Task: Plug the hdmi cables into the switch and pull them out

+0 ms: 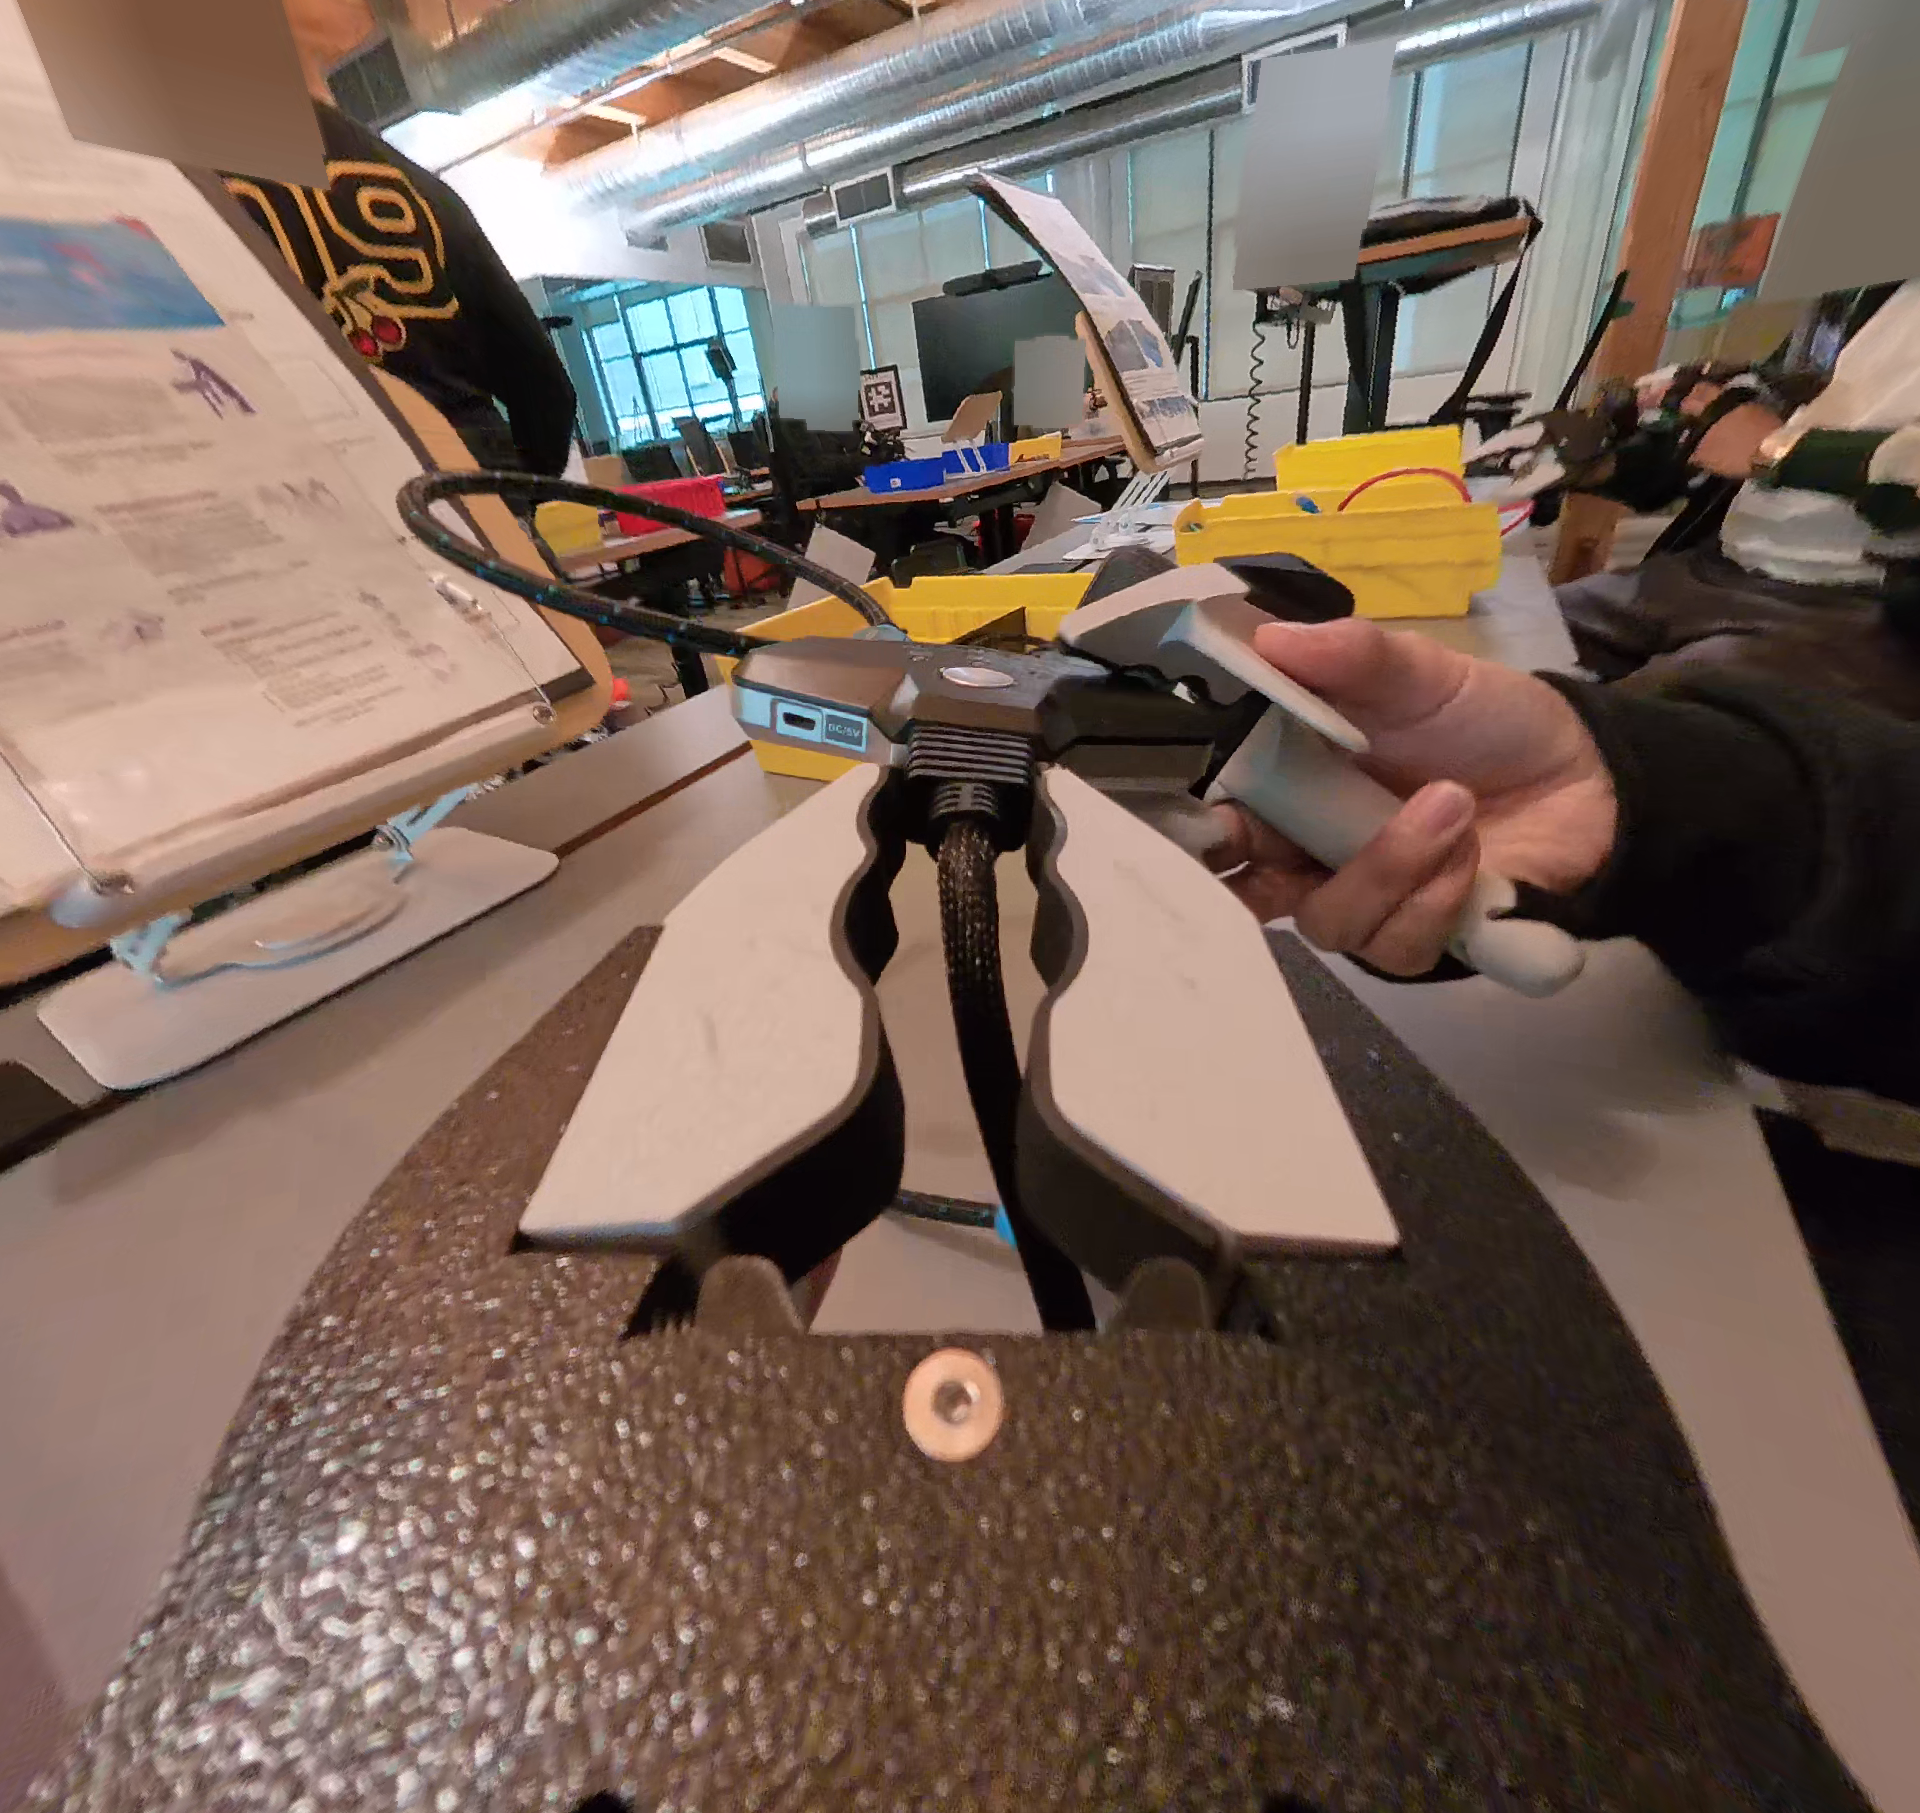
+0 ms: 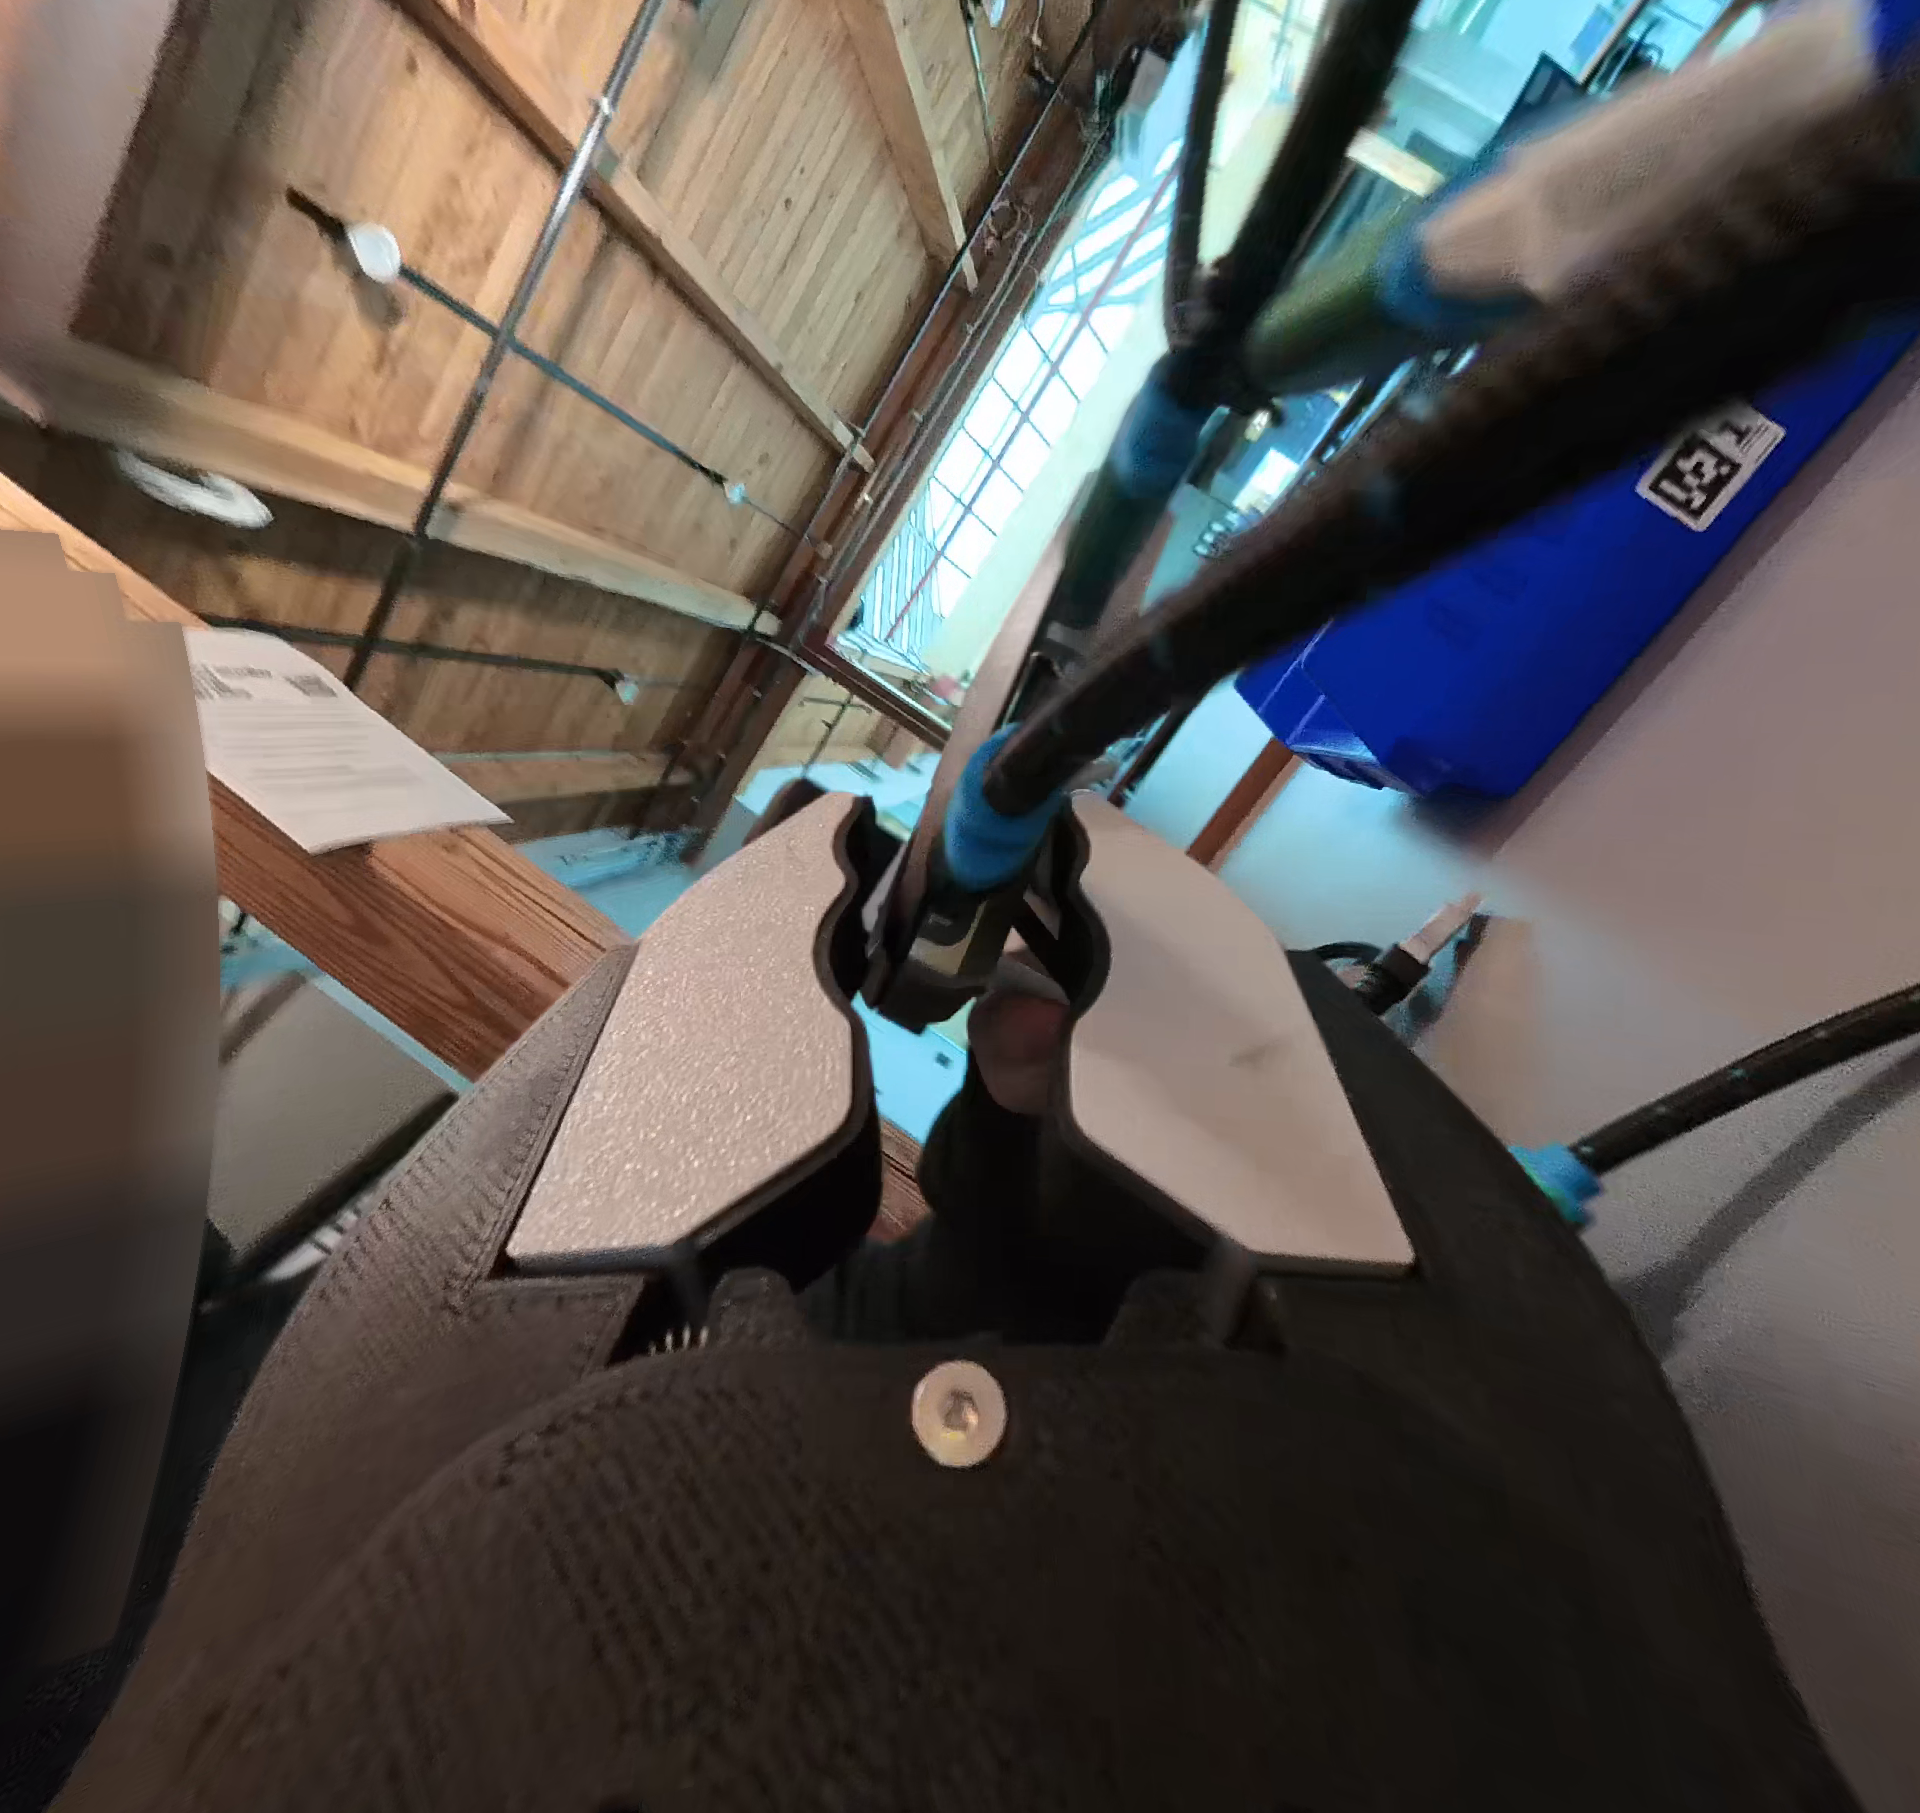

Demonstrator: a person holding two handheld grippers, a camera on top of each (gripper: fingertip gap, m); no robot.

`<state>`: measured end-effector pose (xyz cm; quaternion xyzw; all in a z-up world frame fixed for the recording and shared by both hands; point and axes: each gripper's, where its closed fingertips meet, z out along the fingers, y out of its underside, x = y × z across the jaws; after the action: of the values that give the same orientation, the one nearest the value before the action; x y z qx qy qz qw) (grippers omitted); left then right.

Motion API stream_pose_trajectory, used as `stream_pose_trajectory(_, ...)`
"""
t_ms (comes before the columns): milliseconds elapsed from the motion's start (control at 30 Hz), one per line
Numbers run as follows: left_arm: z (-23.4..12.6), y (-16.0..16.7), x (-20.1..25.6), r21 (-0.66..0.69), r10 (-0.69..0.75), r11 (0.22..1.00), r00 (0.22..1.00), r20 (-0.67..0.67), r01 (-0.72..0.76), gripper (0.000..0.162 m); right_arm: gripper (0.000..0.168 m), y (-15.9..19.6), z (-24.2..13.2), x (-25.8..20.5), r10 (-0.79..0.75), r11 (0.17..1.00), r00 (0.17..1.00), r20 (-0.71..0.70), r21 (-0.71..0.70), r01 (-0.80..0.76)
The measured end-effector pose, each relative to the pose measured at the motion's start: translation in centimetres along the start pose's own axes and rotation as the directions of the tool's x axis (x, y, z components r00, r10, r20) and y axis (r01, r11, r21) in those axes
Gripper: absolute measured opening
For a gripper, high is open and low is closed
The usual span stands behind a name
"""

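In the left wrist view my left gripper (image 1: 966, 789) is shut on the black ribbed HDMI plug (image 1: 968, 761), which sits in the near side of the grey-and-black switch (image 1: 862, 693). The plug's braided cable (image 1: 977, 953) runs back between my fingers. The switch is held above the table (image 1: 312, 1192). My right gripper (image 1: 1174, 662), held in a hand, clamps the switch's right end. A second, blue-flecked cable (image 1: 582, 506) leaves the switch's far side and loops left. In the right wrist view my right gripper (image 2: 961, 854) is shut on the switch (image 2: 935, 953), beside a blue-collared cable (image 2: 992, 833).
A tilted document stand (image 1: 208, 537) stands at the left. Yellow bins (image 1: 1340, 537) sit behind the switch. A blue bin (image 2: 1558, 620) and a loose cable plug (image 2: 1439, 937) lie on the table to the right. People stand at the far left and right.
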<state>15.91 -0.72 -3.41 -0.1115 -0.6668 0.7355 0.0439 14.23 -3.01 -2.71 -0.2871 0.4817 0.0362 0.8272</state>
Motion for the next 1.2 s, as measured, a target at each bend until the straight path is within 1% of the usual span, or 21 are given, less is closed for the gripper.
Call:
stream_pose_trajectory(100,-0.4,-0.1,-0.7,0.008,-0.062,0.998,0.998,0.003,0.062,0.023,0.047,0.0,-0.2,-0.4,-0.095,0.994,0.995,-0.018,-0.061,0.094)
stream_pose_trajectory(167,-1.2,-0.5,-1.7,0.028,-0.098,0.995,0.995,0.018,0.097,0.023,0.061,-0.5,-0.9,-0.8,-0.193,0.976,0.981,-0.033,-0.107,0.189)
stream_pose_trajectory(233,-2.2,-0.7,-2.7,0.038,-0.122,0.992,0.992,0.018,0.121,0.023,0.07,-0.6,-2.2,-1.3,-0.365,0.911,0.929,-0.057,-0.226,0.344)
stream_pose_trajectory(267,-2.7,-0.7,-3.0,0.036,-0.126,0.991,0.992,0.011,0.125,0.023,0.079,-0.6,-3.0,-1.4,-0.467,0.854,0.882,-0.07,-0.295,0.429)
stream_pose_trajectory(300,-3.1,-0.5,-3.1,0.031,-0.134,0.991,0.991,-0.012,0.134,0.023,0.089,-0.8,-3.7,-1.5,-0.575,0.782,0.814,-0.084,-0.348,0.517)
stream_pose_trajectory(333,-3.4,-0.3,-2.9,0.025,-0.146,0.989,0.988,-0.053,0.148,0.023,0.095,-1.0,-4.2,-1.7,-0.683,0.694,0.726,-0.084,-0.382,0.61)
stream_pose_trajectory(367,-3.5,-0.2,-2.4,0.024,-0.151,0.988,0.983,-0.103,0.154,0.022,0.092,-1.0,-4.5,-2.5,-0.77,0.601,0.636,-0.055,-0.398,0.694)
stream_pose_trajectory(400,-3.5,0.0,-1.8,0.028,-0.144,0.988,0.978,-0.15,0.15,0.023,0.098,-1.0,-4.4,-3.3,-0.836,0.513,0.547,-0.027,-0.393,0.763)
stream_pose_trajectory(433,-3.4,0.2,-1.1,0.028,-0.131,0.99,0.973,-0.189,0.139,0.023,0.094,-0.4,-4.3,-4.2,-0.878,0.433,0.478,0.02,-0.388,0.813)
stream_pose_trajectory(467,-3.1,0.4,-0.4,0.023,-0.112,0.992,0.969,-0.221,0.12,0.023,0.088,0.6,-4.1,-4.8,-0.901,0.363,0.426,0.081,-0.393,0.845)
stream_pose_trajectory(533,-2.6,0.9,0.9,0.006,-0.073,0.997,0.959,-0.273,0.077,0.023,0.083,2.1,-3.9,-4.5,-0.925,0.257,0.354,0.138,-0.462,0.849)
stream_pose_trajectory(567,-2.4,1.2,1.5,-0.004,-0.057,0.998,0.953,-0.296,0.058,0.023,0.081,2.8,-4.0,-3.7,-0.928,0.214,0.338,0.156,-0.519,0.827)
stream_pose_trajectory(600,-2.3,1.4,2.0,-0.01,-0.041,0.999,0.948,-0.317,0.04,0.023,0.079,3.6,-4.3,-2.8,-0.921,0.187,0.346,0.177,-0.579,0.794)
stream_pose_trajectory(667,-2.2,1.7,2.8,-0.012,-0.019,1.0,0.936,-0.35,0.016,0.023,0.061,4.7,-4.9,-1.3,-0.901,0.163,0.382,0.206,-0.656,0.737)
stream_pose_trajectory(700,-2.2,1.6,3.0,-0.007,-0.014,1.0,0.933,-0.361,0.013,0.022,0.052,4.7,-5.0,-0.8,-0.897,0.171,0.394,0.2,-0.665,0.727)
stream_pose_trajectory(800,-2.4,1.4,2.9,0.016,-0.016,1.0,0.93,-0.367,0.023,0.022,0.037,4.6,-4.9,-0.7,-0.87,0.237,0.458,0.182,-0.659,0.714)
stream_pose_trajectory(833,-2.5,1.3,2.8,0.024,-0.02,0.999,0.931,-0.365,0.031,0.022,0.037,4.6,-5.0,-0.8,-0.866,0.245,0.466,0.183,-0.657,0.713)
stream_pose_trajectory(900,-2.6,1.2,2.7,0.038,-0.029,0.998,0.93,-0.365,0.046,0.023,0.04,4.8,-5.1,-0.8,-0.87,0.215,0.444,0.212,-0.647,0.731)
stream_pose_trajectory(1000,-2.6,1.1,2.6,0.055,-0.042,0.996,0.928,-0.37,0.067,0.023,0.028,4.9,-4.8,-0.6,-0.893,0.156,0.382,0.238,-0.632,0.759)
stream_pose_trajectory(1033,-2.7,1.1,2.5,0.06,-0.047,0.995,0.928,-0.369,0.074,0.022,0.024,4.7,-4.6,-0.5,-0.897,0.16,0.377,0.228,-0.628,0.761)
stream_pose_trajectory(1200,-2.8,0.9,2.3,0.082,-0.055,0.992,0.929,-0.366,0.091,0.022,0.024,4.6,-4.2,-0.9,-0.884,0.207,0.408,0.228,-0.591,0.78)
